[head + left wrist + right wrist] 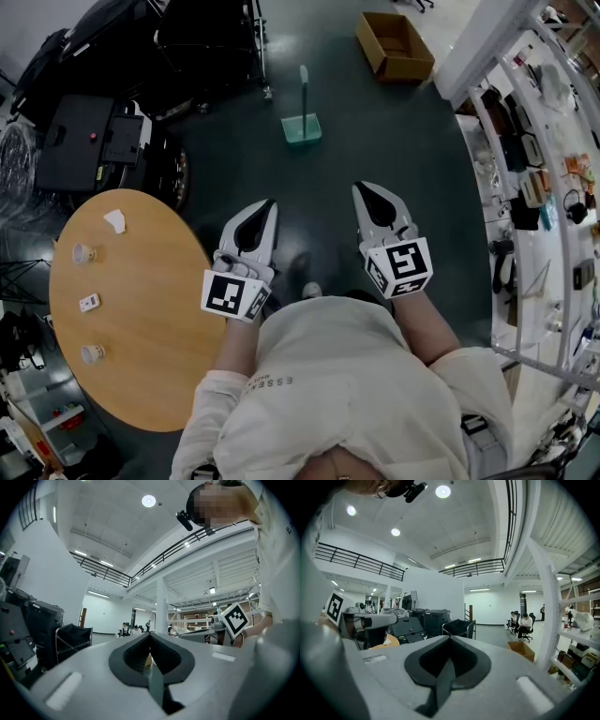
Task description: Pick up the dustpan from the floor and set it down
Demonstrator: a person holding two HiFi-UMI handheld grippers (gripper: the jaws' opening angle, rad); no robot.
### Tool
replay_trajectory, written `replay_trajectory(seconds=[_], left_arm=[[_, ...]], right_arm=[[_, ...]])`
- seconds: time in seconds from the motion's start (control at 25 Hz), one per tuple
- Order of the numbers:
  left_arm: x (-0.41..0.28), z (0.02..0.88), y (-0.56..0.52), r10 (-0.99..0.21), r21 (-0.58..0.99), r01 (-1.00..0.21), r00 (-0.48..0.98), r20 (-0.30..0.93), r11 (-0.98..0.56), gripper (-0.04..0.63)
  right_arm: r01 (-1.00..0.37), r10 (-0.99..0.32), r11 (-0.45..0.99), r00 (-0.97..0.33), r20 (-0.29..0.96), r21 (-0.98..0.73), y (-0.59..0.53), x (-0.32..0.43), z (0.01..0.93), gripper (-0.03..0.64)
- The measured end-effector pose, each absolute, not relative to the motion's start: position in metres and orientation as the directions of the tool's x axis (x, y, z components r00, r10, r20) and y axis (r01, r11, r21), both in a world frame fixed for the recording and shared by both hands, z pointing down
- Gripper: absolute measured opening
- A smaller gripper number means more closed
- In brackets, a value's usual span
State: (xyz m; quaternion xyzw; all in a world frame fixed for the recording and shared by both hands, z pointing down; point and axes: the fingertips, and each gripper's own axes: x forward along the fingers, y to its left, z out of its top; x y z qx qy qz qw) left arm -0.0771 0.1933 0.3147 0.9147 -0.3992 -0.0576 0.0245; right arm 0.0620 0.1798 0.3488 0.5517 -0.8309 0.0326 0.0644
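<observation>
A teal dustpan [302, 128] stands on the dark floor ahead of me, its long handle [303, 84] upright. Both grippers hang level in front of my chest, well short of the dustpan and not touching it. My left gripper [270, 203] is shut with nothing in it; in the left gripper view its jaws [150, 635] meet at the tip. My right gripper [362, 188] is shut and empty too, and its dark pads close together in the right gripper view [450, 638]. The dustpan lies between the two grippers' lines, farther out.
A round wooden table [141, 337] with several small white items stands at my left. Black equipment and a cart [89, 141] fill the far left. An open cardboard box [395, 46] sits beyond the dustpan. White shelving [539, 197] runs along the right.
</observation>
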Motion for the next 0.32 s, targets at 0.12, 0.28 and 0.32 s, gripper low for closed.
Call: replay_trajectory(seconds=[0.12,0.28,0.32], left_arm=[[-0.0754,0.3146,0.1928,-0.729,0.09,-0.724,0.679,-0.086,-0.684,0.015],[-0.0769,0.3158,0.1895,-0.729,0.091,-0.723,0.68,-0.083,-0.685,0.015],[-0.0779,0.3163,0.1885,-0.73,0.091,-0.724,0.679,-0.082,-0.684,0.015]], right_arm=[[-0.922,-0.913,0.388,-0.381,0.143,0.019,0.1804,0.0628,0.3479,-0.009],[-0.918,-0.91,0.396,-0.389,0.142,0.028,0.1806,0.0588,0.3473,-0.009],[-0.916,-0.909,0.399,-0.391,0.142,0.031,0.1807,0.0573,0.3474,-0.009]])
